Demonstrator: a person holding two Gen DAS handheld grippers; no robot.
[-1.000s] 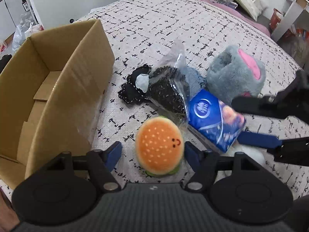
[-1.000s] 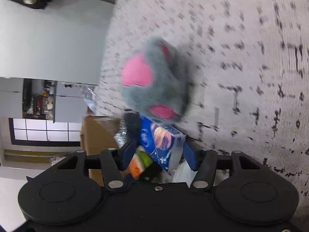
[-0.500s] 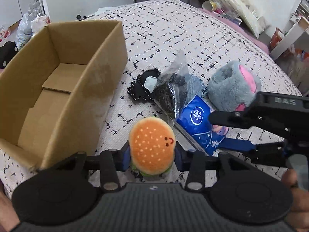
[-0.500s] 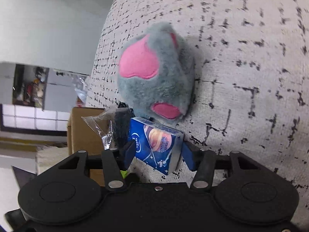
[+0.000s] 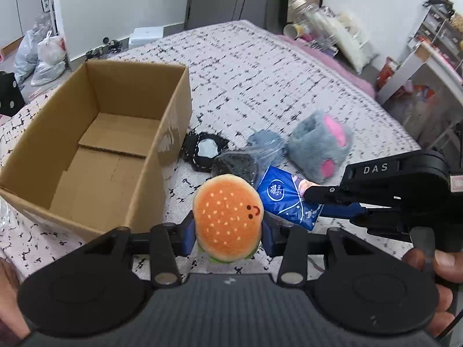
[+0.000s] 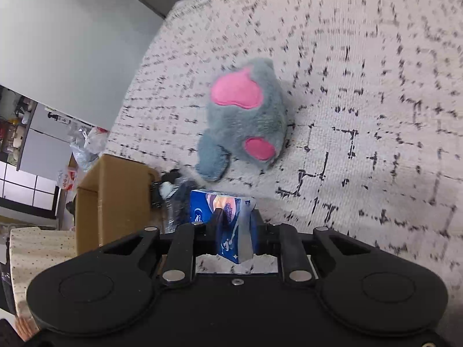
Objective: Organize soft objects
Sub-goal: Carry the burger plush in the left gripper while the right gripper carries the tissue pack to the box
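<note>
Item 1. Left tool (image 5: 228, 232): closed on the burger plush (image 5: 227, 217), blue pads pressing its two flanks, the toy lifted clear of the bed (image 5: 260, 66). The cardboard box (image 5: 95, 156) stands open and empty just to the left, its near wall close beside the plush.

Item 2. Right tool (image 6: 233, 225): clamped on the blue tissue pack (image 6: 225, 217), which is squeezed narrow between the fingers. In the left view the pack (image 5: 289, 202) is tilted up at the held end; whether its far end touches the bed cannot be told.

Item 3. Left lying on the bed: grey-and-pink plush (image 5: 321, 147), a clear bag of dark cloth (image 5: 246, 162), and a black patch with a pale centre (image 5: 205, 151) by the box wall.

Risks, as judged:
- The burger is round and springy and held only by its sides; a quick swing toward the box could let it roll out of the pads.
- The tissue pack is pinched near one end; the soft wrapper may slide or fold and drop short of the box.
- Both tools stand close together, so both heading for the box at once may clash, or knock its light wall aside.

Change from a second ago: the left tool was then open around the burger on the bed and has since shut and risen. The right tool's fingers have drawn in much tighter on the pack.
</note>
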